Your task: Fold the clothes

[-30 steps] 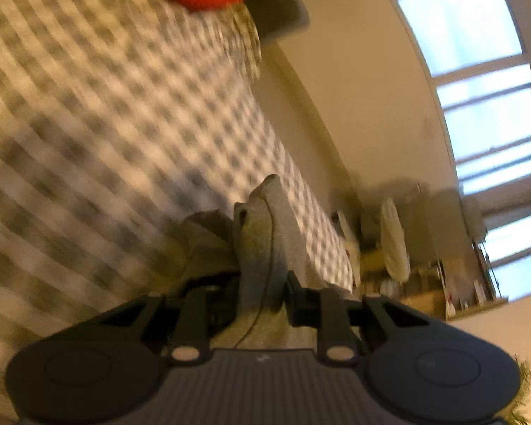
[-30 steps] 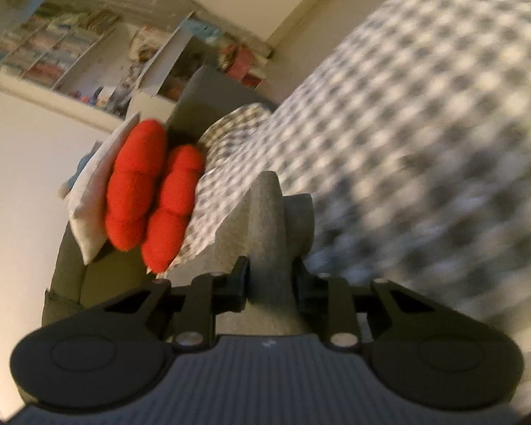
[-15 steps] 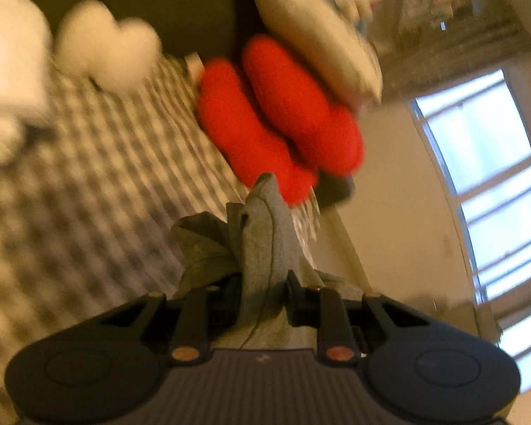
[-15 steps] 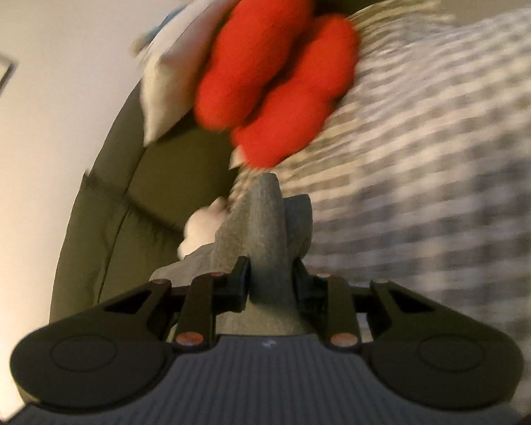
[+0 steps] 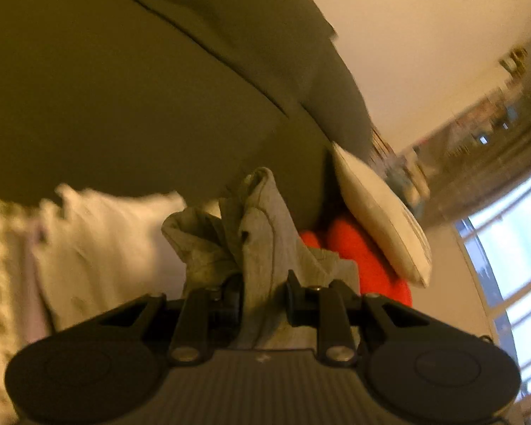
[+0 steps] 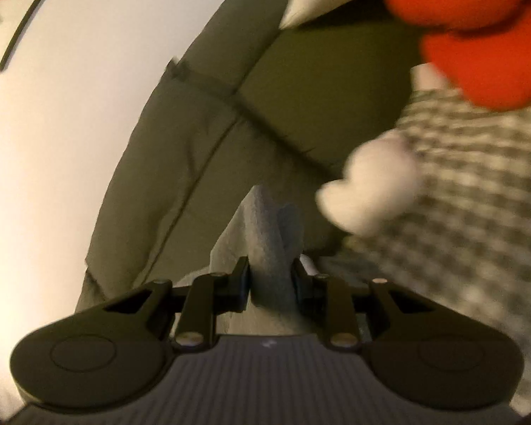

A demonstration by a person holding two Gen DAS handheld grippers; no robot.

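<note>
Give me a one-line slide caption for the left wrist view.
Left gripper shut on bunched grey garment, with a white cushion and red cushion beyond.

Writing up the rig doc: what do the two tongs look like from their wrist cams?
Both alike: the left tongs and right tongs are matte black, with two slim fingers on linkage bars with silver rivets, round black discs at either side and a grey ribbed plate between. No cables, sleeves or hands show.
</note>
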